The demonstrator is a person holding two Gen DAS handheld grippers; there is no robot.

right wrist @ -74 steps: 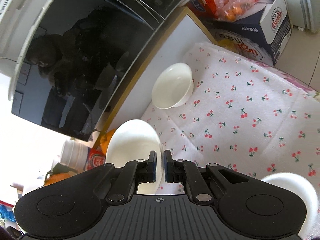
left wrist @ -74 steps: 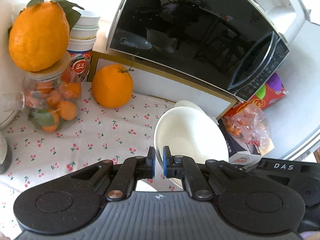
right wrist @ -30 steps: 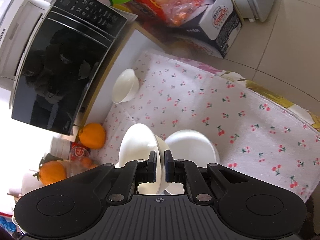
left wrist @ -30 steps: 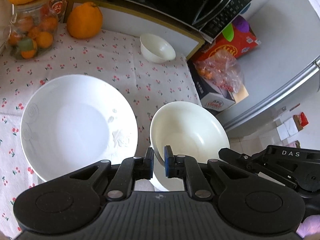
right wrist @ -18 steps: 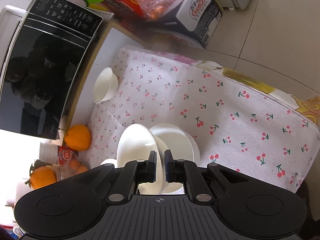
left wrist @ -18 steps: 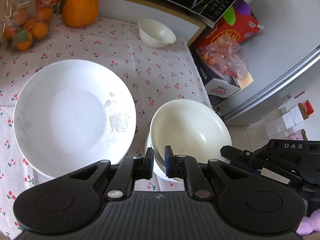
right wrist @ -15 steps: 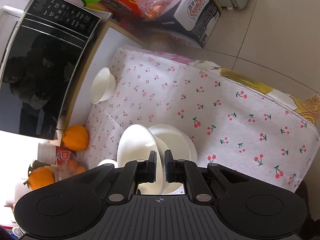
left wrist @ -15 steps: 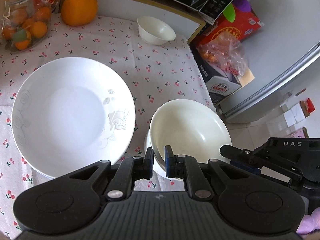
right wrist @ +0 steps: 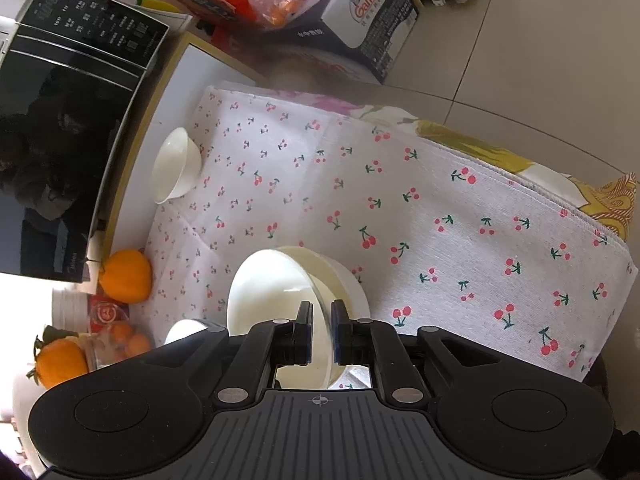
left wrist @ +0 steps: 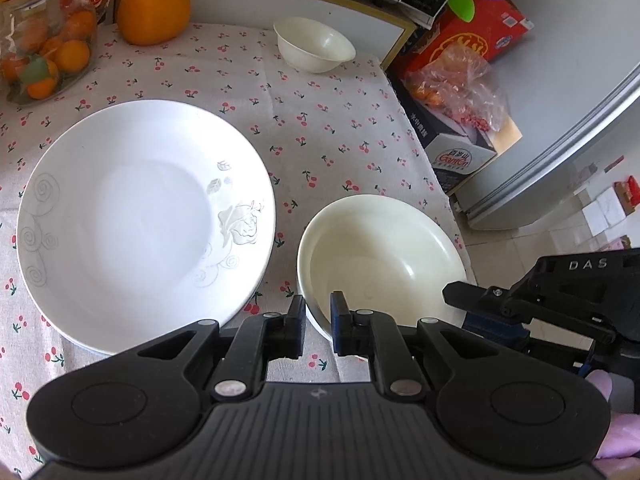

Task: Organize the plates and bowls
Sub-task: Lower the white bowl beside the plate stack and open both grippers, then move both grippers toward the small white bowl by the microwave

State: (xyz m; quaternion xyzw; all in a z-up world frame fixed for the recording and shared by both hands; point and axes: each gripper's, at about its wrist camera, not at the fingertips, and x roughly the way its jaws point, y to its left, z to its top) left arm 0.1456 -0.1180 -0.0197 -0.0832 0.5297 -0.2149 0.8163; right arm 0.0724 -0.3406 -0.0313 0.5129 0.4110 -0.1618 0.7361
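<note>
A cream bowl (left wrist: pixel 384 264) sits at the right front of the cherry-print tablecloth (left wrist: pixel 328 136). My left gripper (left wrist: pixel 318 326) is shut on its near rim, and my right gripper (right wrist: pixel 321 334) is shut on another part of the rim, with the same bowl (right wrist: pixel 272 292) seen nested over a second white bowl (right wrist: pixel 344 280). The right gripper's body (left wrist: pixel 560 300) shows at the right in the left wrist view. A large white plate (left wrist: pixel 140 220) with a grey rose pattern lies left of the bowl. A small white bowl (left wrist: pixel 314 50) stands at the back near the microwave; it also shows in the right wrist view (right wrist: pixel 176 172).
A black microwave (right wrist: pixel 60 120) stands on a white shelf at the back. An orange (left wrist: pixel 154 8) and a glass jar of small oranges (left wrist: pixel 44 52) sit at the back left. Boxes and a snack bag (left wrist: pixel 456 88) stand on the floor beyond the table's right edge.
Both grippers carried the cream bowl from near the microwave back to the table's front right and lowered it onto the second bowl beside the large plate. In the last half second it barely moved.
</note>
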